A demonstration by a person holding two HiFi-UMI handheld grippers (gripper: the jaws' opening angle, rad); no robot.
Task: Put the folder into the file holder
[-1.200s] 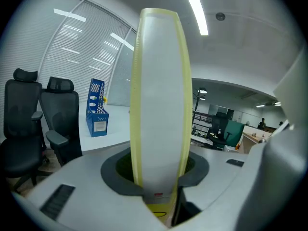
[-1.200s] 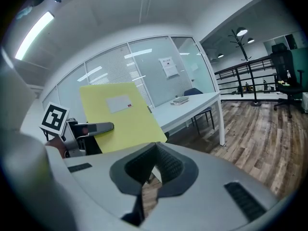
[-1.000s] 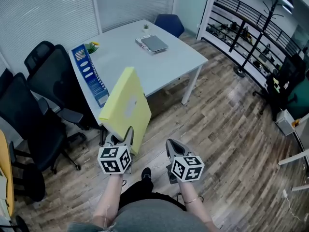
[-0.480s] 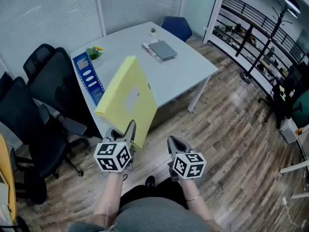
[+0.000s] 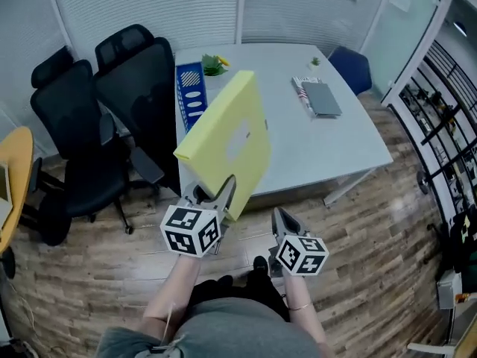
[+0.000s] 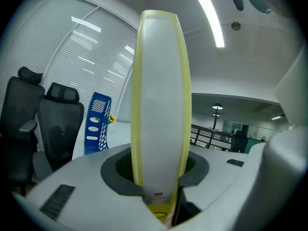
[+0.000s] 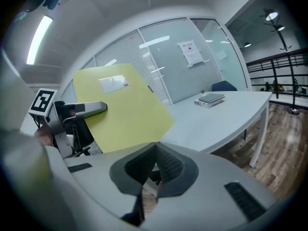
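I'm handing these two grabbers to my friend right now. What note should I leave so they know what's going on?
Left gripper: shut on the yellow folder, held up in the air in front of the table.
Right gripper: shut, empty, low beside the left one.
File holder: blue, on the table at the side by the black chairs.
Done: folder picked up.
Left: carry it over and slide it into the file holder.

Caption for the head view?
Left gripper holds yellow folder before the table bearing a blue file holder; right gripper shut, empty.
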